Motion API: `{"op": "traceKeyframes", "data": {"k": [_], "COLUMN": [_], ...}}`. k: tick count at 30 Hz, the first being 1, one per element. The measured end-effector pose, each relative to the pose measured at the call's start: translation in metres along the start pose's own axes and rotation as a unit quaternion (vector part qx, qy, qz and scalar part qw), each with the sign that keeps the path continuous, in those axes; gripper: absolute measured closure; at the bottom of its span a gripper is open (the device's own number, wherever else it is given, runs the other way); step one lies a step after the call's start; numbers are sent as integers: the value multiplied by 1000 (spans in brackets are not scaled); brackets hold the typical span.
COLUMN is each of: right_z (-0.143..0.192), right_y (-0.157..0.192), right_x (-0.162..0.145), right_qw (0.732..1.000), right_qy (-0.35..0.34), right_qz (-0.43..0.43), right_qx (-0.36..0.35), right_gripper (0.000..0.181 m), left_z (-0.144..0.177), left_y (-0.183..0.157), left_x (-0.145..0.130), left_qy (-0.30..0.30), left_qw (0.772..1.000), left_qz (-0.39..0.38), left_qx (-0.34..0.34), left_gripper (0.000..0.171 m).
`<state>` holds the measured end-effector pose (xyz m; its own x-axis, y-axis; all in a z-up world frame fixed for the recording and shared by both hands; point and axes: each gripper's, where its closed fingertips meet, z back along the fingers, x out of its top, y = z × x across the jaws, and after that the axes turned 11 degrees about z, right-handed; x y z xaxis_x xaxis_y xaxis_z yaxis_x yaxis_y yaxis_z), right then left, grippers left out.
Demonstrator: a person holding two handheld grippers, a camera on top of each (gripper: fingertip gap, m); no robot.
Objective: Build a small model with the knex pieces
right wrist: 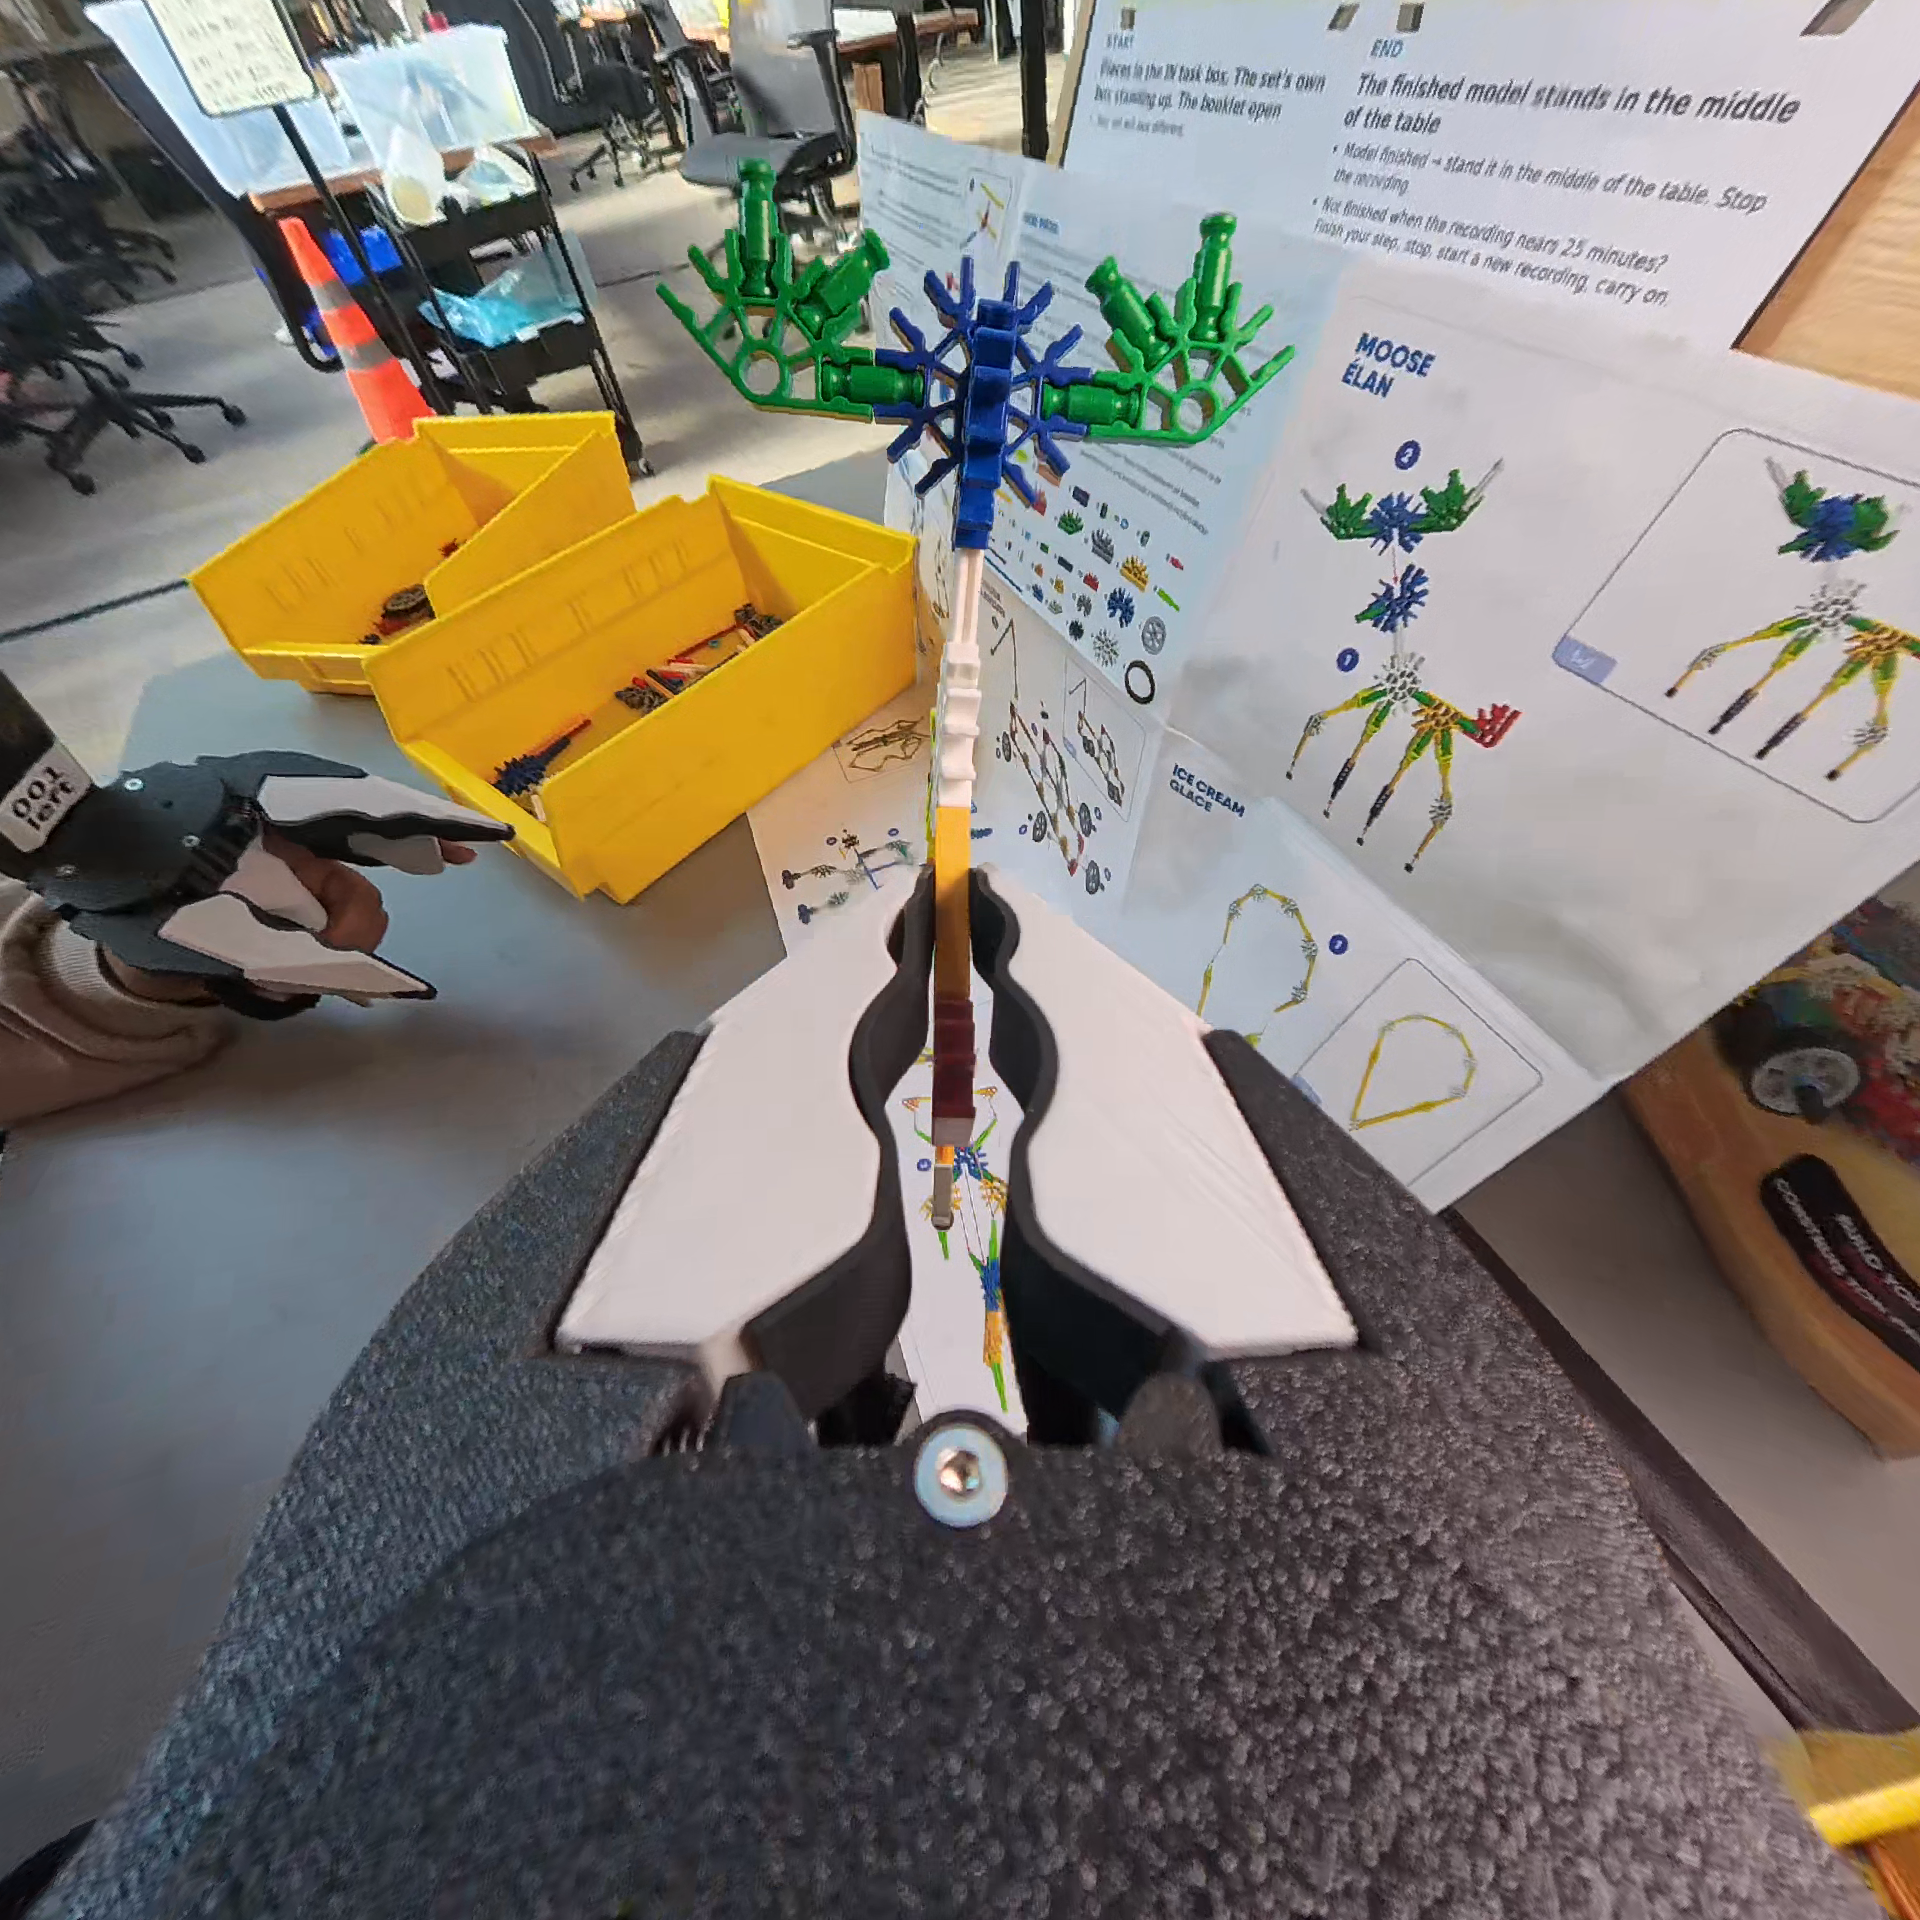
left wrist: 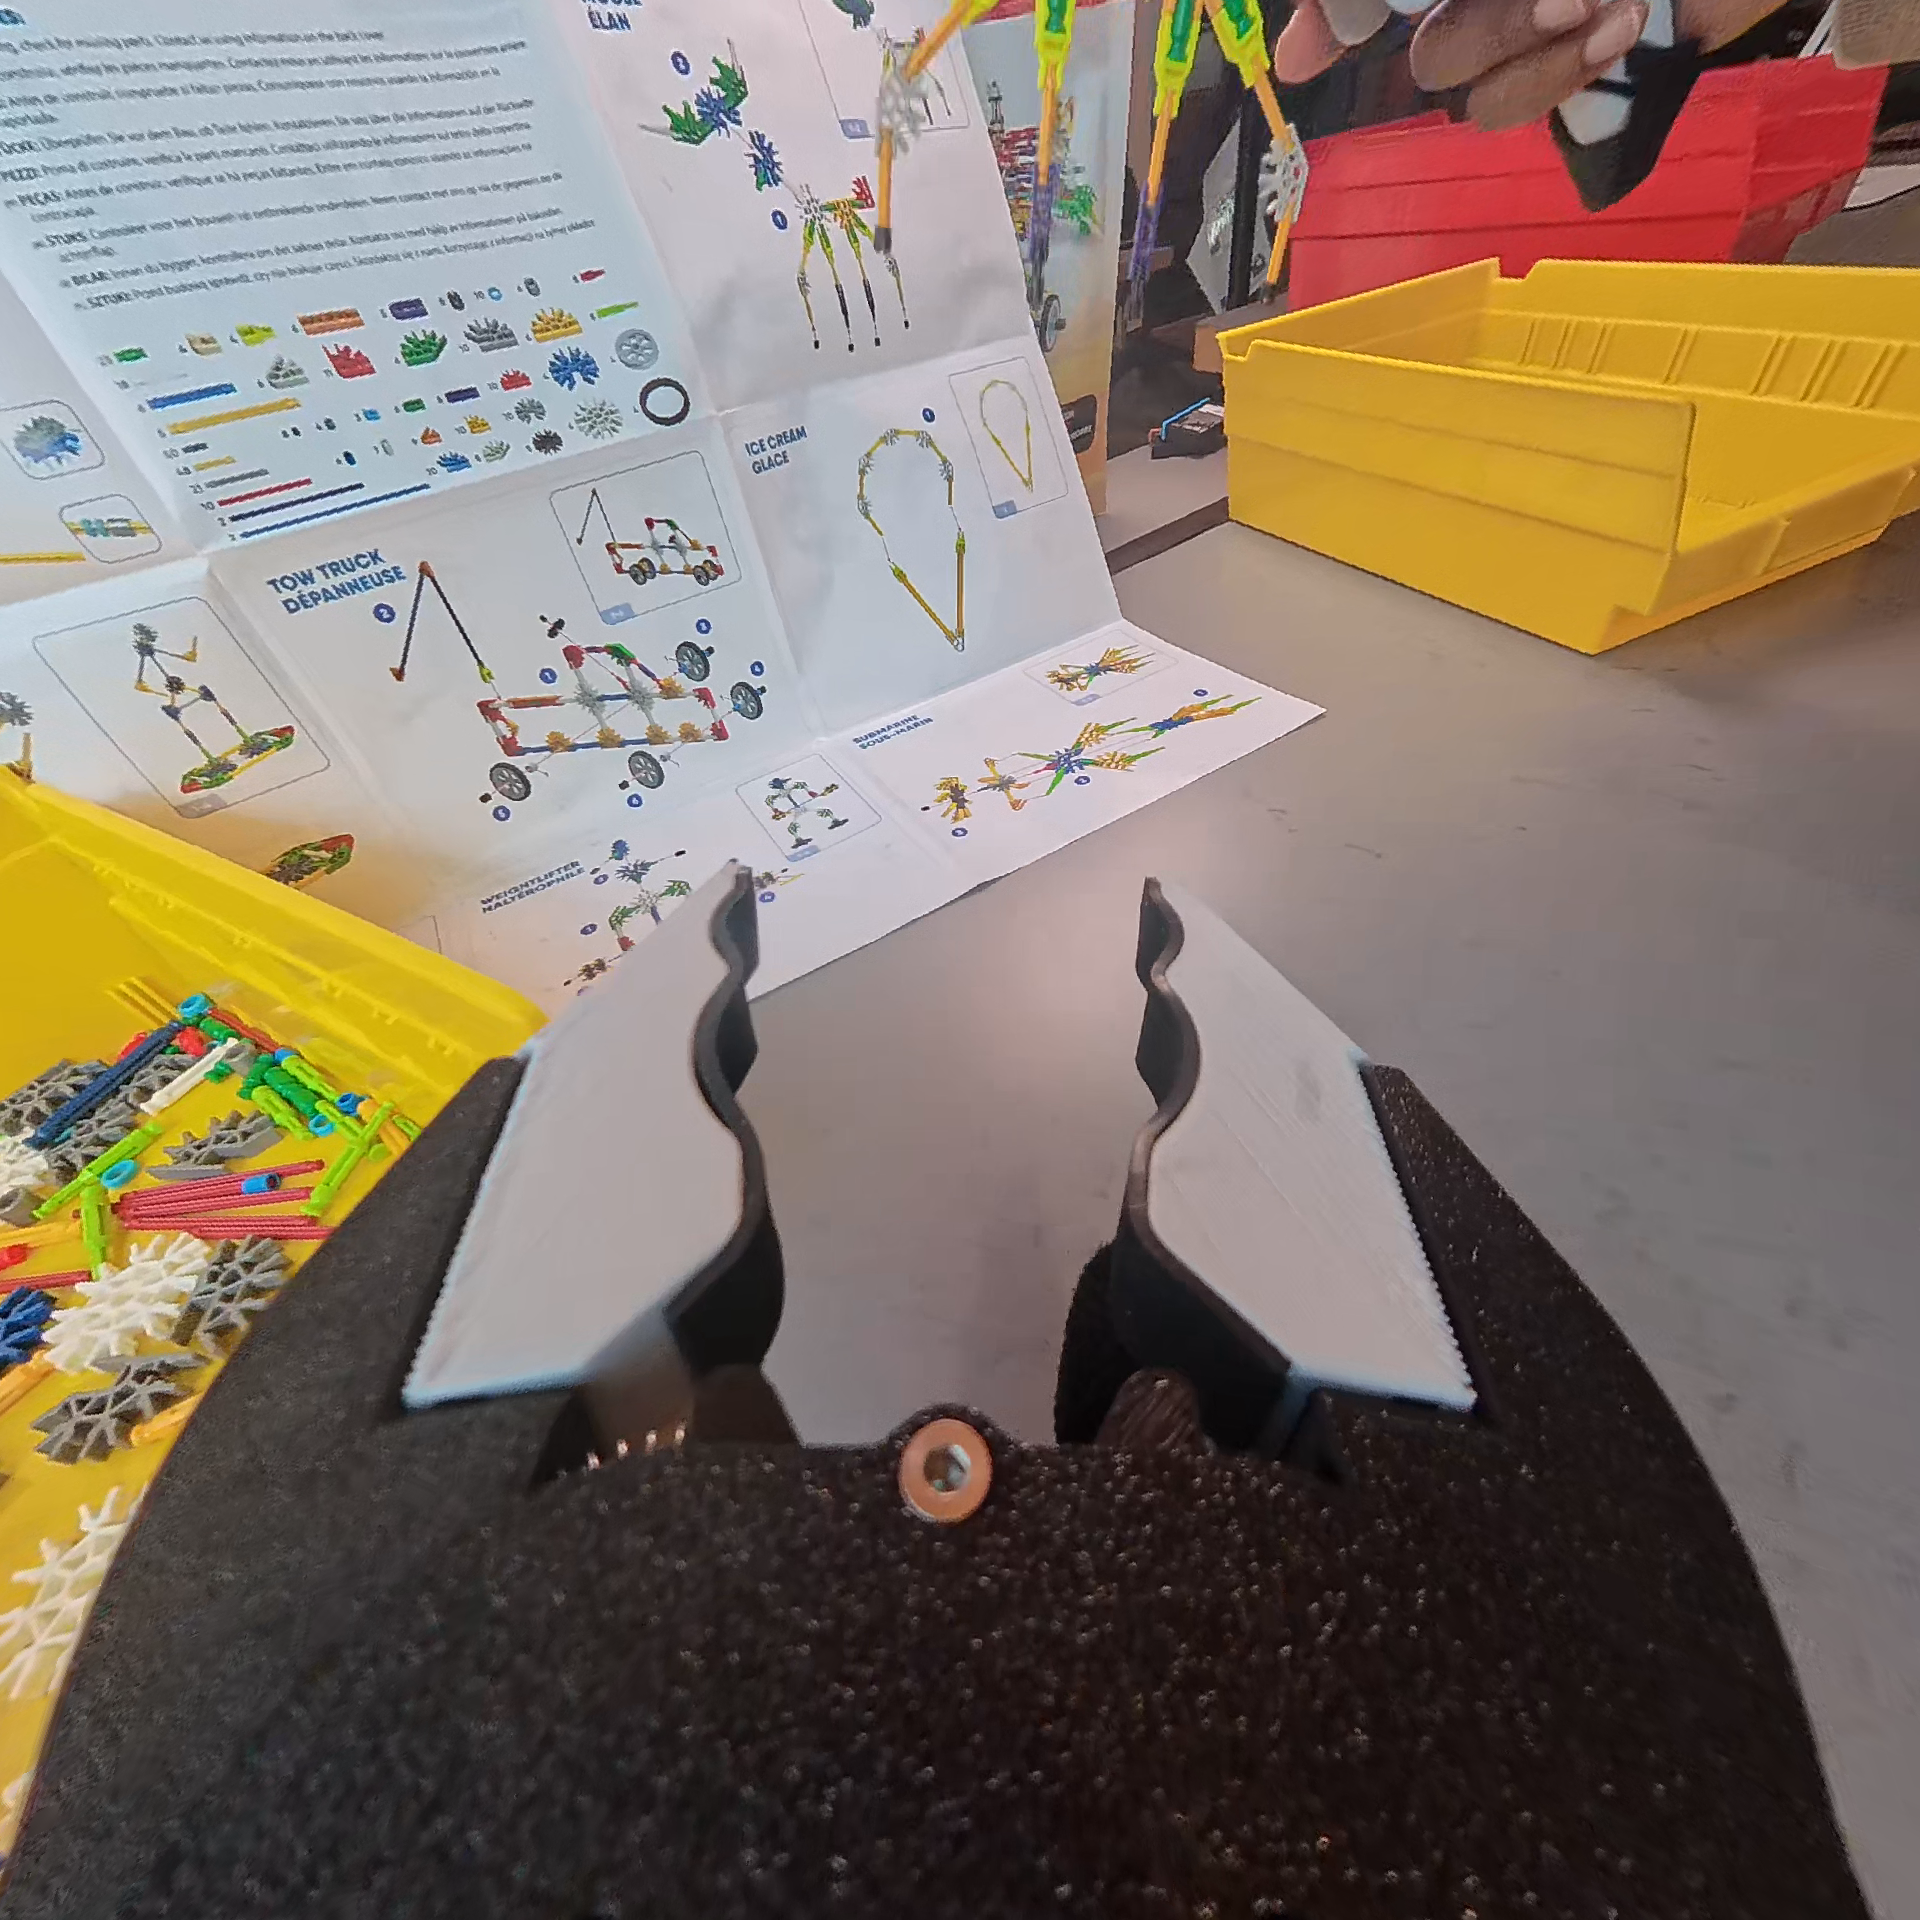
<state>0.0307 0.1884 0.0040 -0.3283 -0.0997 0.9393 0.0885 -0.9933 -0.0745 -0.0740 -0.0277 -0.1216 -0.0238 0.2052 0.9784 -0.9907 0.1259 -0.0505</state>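
Observation:
My right gripper (right wrist: 951, 883) is shut on the yellow and dark red stem of a toy model (right wrist: 977, 416). The model is held upright, with a white rod, blue snowflake connectors and green fan connectors with green rods on top. In the left wrist view its yellow-green legs (left wrist: 1247, 94) hang at the top edge, next to the hand on the right gripper's black body (left wrist: 1600, 156). My left gripper (left wrist: 943, 883) is open and empty, low over the grey table (left wrist: 1455, 987). It also shows at the left of the right wrist view (right wrist: 462, 909).
A folded instruction sheet (left wrist: 520, 416) stands behind the table. A yellow bin of loose rods and connectors (left wrist: 156, 1143) sits at my left. An empty yellow bin (left wrist: 1558, 468) and a red bin (left wrist: 1558, 197) sit at the right. A cart and an orange cone (right wrist: 364, 343) stand beyond.

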Motion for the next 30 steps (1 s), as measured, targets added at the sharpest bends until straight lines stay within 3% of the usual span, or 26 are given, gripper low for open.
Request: {"op": "traceKeyframes", "data": {"k": [5,8,10,13,17,20,26,30], "right_z": [-15,-24,-31,-36,-36,-40,-44,-52], "right_y": [-13,-19,-19,-17,-18,-21,-30,-29], "right_x": [2,6,13,27,24,14,24,35], "right_qw": [990,984,988,998,999,1000,991,990], "right_qy": [125,162,139,51,-48,-15,113,120], "right_qz": [59,76,70,42,0,6,63,73], "right_qx": [-2,4,14,23,25,20,19,26], "right_gripper": [178,177,177,177,177,177,177,177], "left_z": [-2,-3,-2,-1,0,-1,-1,1], "left_y": [5,9,11,14,20,24,30,32], "left_x": [-1,-1,0,2,5,3,3,5], "left_qy": [3,5,4,-1,-4,1,1,-3], "left_qw": [1000,1000,1000,1000,1000,1000,999,999], "left_qz": [3,5,6,10,13,20,16,14], "left_qx": [5,7,9,13,19,22,34,40], "left_gripper": [98,98,98,98,98,98,97,97]}}
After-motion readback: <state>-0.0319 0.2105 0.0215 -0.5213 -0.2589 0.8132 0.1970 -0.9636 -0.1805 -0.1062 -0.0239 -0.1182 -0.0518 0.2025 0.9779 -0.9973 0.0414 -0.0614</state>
